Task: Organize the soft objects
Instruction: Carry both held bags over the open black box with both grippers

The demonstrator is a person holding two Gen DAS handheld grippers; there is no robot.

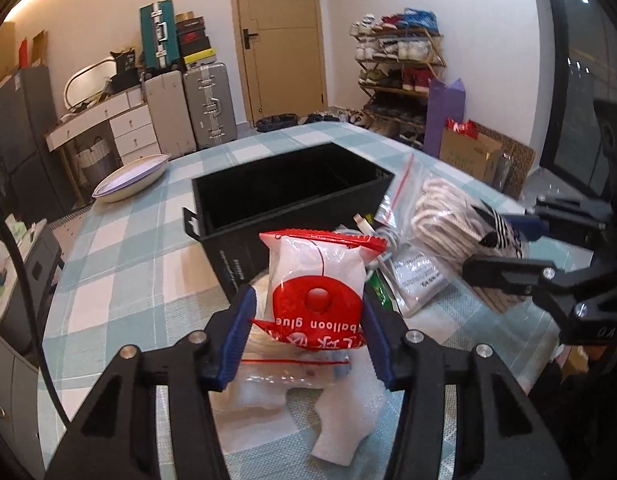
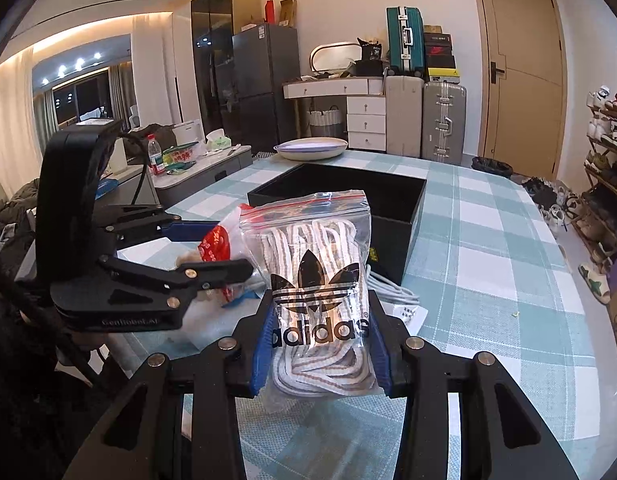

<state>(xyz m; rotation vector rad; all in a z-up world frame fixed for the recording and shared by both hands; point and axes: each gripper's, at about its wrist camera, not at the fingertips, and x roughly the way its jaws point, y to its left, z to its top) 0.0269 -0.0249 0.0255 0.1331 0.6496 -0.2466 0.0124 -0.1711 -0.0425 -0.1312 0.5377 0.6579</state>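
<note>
My left gripper [image 1: 308, 312] is shut on a red and white balloon glue packet [image 1: 318, 280] and holds it above the table, just in front of the open black box [image 1: 284, 196]. My right gripper [image 2: 320, 328] is shut on a clear adidas zip bag of white laces [image 2: 316, 276], lifted in front of the same box [image 2: 392, 200]. Each gripper shows in the other's view: the right one [image 1: 504, 248] at the right, the left one [image 2: 216, 246] at the left. A zip bag [image 1: 296, 368] and white foam [image 1: 340, 424] lie under the left gripper.
A white cable [image 2: 392, 290] and a printed bag [image 1: 416, 280] lie beside the box. A shallow bowl [image 1: 130, 178] sits at the far edge of the checked tablecloth [image 2: 488, 264]. Suitcases, drawers and a shoe rack stand beyond the table.
</note>
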